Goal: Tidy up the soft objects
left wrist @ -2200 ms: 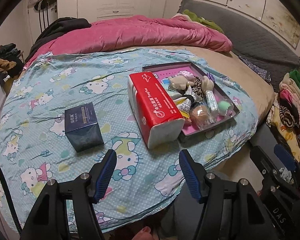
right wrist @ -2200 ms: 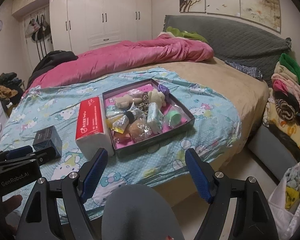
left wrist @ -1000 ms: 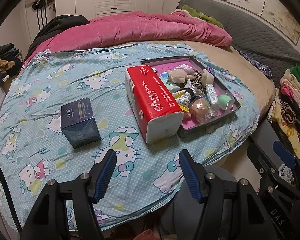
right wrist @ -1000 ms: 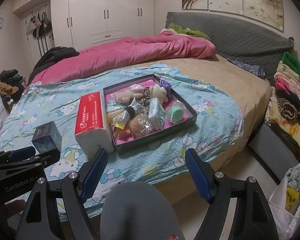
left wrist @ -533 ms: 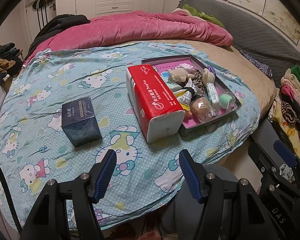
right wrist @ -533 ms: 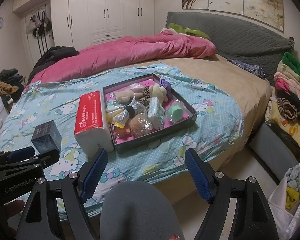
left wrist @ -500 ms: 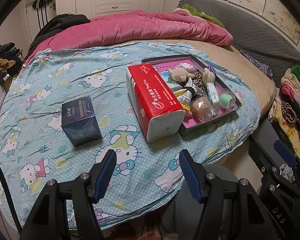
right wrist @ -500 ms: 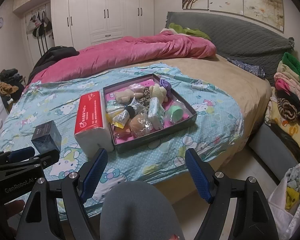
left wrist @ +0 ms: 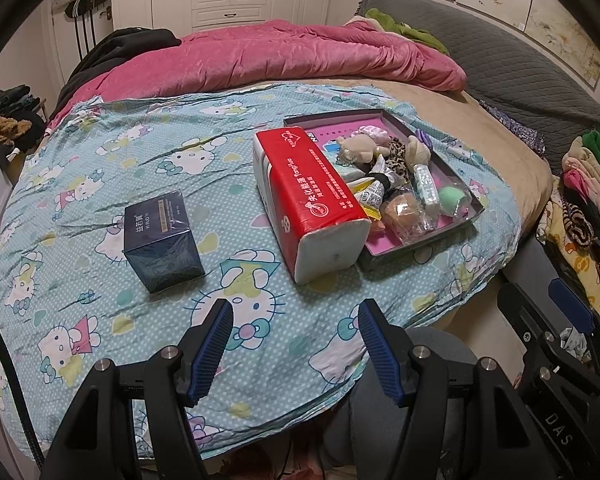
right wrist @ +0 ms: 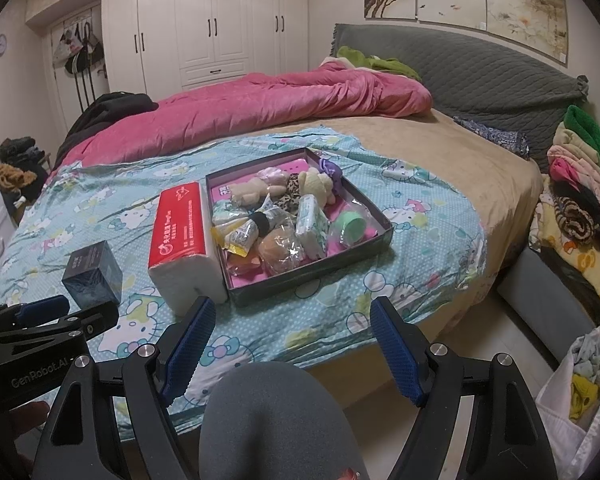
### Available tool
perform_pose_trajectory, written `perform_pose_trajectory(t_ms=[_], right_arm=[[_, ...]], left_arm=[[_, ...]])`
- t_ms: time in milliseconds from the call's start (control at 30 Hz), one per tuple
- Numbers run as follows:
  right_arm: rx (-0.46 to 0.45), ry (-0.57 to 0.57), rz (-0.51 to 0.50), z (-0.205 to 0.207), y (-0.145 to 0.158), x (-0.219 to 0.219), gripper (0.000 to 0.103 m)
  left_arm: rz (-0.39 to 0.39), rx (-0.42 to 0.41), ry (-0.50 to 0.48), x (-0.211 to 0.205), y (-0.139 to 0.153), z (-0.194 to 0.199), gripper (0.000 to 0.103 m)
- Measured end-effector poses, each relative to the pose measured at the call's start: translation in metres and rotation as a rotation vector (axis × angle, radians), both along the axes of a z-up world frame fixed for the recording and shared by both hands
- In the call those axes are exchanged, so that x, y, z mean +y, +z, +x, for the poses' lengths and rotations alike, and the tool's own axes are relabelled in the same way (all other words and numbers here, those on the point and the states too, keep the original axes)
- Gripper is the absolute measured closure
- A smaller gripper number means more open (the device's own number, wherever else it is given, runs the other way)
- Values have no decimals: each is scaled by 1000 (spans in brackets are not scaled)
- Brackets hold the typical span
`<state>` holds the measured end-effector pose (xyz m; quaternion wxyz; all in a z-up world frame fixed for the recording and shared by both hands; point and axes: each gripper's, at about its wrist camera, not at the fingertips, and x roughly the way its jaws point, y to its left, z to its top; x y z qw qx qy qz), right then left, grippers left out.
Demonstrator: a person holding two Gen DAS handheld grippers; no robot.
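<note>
A grey tray with a pink floor point(left wrist: 476, 210) point(right wrist: 312, 270) lies on the cartoon-cat sheet, holding several soft things: plush bears point(right wrist: 252, 192), a green sponge point(right wrist: 350, 226), wrapped packets. A red tissue pack point(left wrist: 312, 196) point(right wrist: 180, 232) lies against its left side. A dark blue box point(left wrist: 160, 236) point(right wrist: 94, 268) stands further left. My left gripper point(left wrist: 292, 344) hovers open over the sheet's near edge, nothing between its fingers. My right gripper point(right wrist: 290, 350) is open too, held short of the bed.
A pink quilt point(right wrist: 260, 108) covers the far half of the bed, with a grey headboard point(right wrist: 480, 72) behind. Folded clothes point(right wrist: 576, 184) pile up at the right. A person's grey-clad knee point(right wrist: 276, 420) sits below the right gripper. A white bag point(right wrist: 584, 380) rests on the floor.
Since two seconds ago the left view has shifted slightly, with the bed sitting a little lower in frame. Over the last second nothing moves and both grippers keep their opening.
</note>
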<state>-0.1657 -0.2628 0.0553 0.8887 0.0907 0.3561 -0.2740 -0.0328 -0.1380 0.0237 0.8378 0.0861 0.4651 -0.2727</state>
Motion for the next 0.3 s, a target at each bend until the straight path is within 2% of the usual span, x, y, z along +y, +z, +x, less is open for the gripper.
perform_pose_trajectory(t_ms=[300], right_arm=[[4,1,-5,1,-1,1,22]], left_arm=[[4,6,12,3,-2,2,39]])
